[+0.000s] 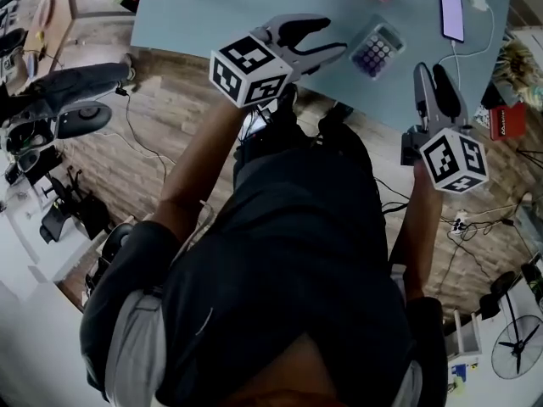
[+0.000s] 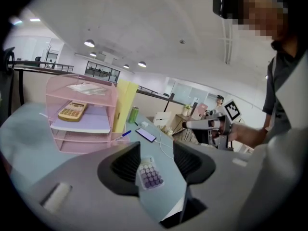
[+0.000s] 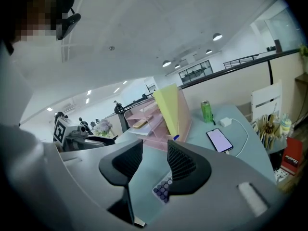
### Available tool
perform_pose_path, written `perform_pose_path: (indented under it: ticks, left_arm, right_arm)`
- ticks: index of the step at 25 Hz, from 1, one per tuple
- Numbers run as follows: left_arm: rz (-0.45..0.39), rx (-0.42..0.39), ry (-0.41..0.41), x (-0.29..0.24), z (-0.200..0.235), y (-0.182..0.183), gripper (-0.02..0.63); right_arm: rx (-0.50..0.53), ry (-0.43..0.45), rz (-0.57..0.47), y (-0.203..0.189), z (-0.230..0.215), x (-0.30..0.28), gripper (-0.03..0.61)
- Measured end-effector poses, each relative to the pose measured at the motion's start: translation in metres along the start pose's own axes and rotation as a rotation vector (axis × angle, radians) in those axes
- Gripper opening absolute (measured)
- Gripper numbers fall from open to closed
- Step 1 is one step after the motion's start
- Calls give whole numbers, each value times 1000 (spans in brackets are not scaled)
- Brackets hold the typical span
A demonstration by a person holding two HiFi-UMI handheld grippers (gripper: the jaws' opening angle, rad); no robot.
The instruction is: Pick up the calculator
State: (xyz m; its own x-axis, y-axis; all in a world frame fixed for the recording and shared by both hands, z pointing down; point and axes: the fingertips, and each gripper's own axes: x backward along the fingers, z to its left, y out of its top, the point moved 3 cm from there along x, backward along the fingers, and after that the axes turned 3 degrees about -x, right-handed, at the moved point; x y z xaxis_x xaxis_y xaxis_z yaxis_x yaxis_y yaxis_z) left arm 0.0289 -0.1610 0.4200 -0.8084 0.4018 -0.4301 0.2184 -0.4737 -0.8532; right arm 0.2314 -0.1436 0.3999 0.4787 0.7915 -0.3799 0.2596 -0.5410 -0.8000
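Observation:
A small calculator [image 1: 377,51] with purple keys lies flat on the light blue table [image 1: 212,7], near its front edge. My left gripper [image 1: 335,36] hovers just left of it, jaws open and empty. In the left gripper view the calculator [image 2: 150,173] shows in the gap of the left gripper [image 2: 156,150], farther off on the table. My right gripper [image 1: 431,70] hangs off the table's front edge, right of the calculator, open and holding nothing. In the right gripper view its right jaw half hides the calculator [image 3: 163,189] beyond the right gripper [image 3: 154,146].
A pink paper tray [image 2: 82,129] holding a beige calculator [image 2: 72,110] stands at the back, with a yellow folder [image 2: 124,105], a green can [image 2: 133,114] and a pen [image 2: 122,134] beside it. A phone [image 1: 451,13] on a white cable lies right of the purple-keyed calculator.

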Motion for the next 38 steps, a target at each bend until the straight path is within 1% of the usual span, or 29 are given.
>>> perform_pose_path:
  ticks: [9, 13, 21, 26, 38]
  left_arm:
    - [72, 110, -24, -24, 20, -44, 261]
    - [106, 137, -40, -34, 26, -63, 261]
    - [185, 156, -78, -76, 30, -99, 261]
    - [234, 168, -101, -98, 34, -121, 264]
    - [319, 161, -127, -129, 36, -152, 276]
  right_arm:
    - [-52, -28, 59, -31, -22, -30, 144]
    - [-85, -40, 96, -48, -30, -42, 144]
    - [-160, -61, 168, -85, -60, -64, 147]
    - [-182, -65, 219, -105, -72, -78, 166]
    - [-236, -58, 335, -150, -89, -105, 198]
